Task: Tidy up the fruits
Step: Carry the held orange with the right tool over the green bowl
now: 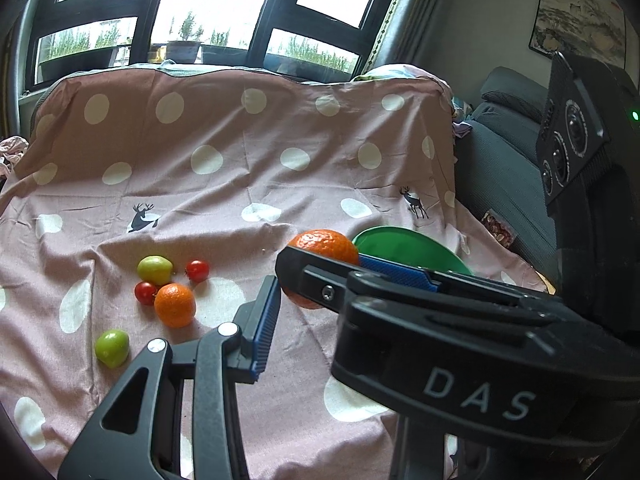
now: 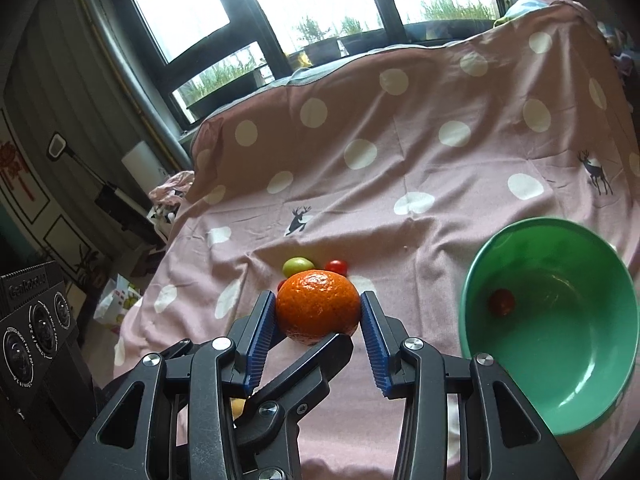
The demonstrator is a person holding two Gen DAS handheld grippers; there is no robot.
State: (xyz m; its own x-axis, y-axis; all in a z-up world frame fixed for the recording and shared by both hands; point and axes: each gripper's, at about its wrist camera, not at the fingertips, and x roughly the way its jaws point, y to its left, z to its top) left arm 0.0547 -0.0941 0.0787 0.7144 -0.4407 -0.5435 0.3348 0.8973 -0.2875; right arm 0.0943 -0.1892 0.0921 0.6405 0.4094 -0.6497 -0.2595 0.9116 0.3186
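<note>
One orange (image 1: 326, 246) is seen from the left wrist clamped in the right gripper (image 1: 322, 264), held above the spotted cloth (image 1: 240, 184) just beside the green bowl (image 1: 400, 240). Only one pad (image 1: 266, 320) of the left gripper (image 1: 316, 320) is shown, so its state cannot be told. From the right wrist, both blue pads are seen pressed on the fruit's widest girth. Firm, slightly yielding peel and moderate weight are judged, so a modest squeeze across the middle is favoured, lest the round fruit be rolled out.
</note>
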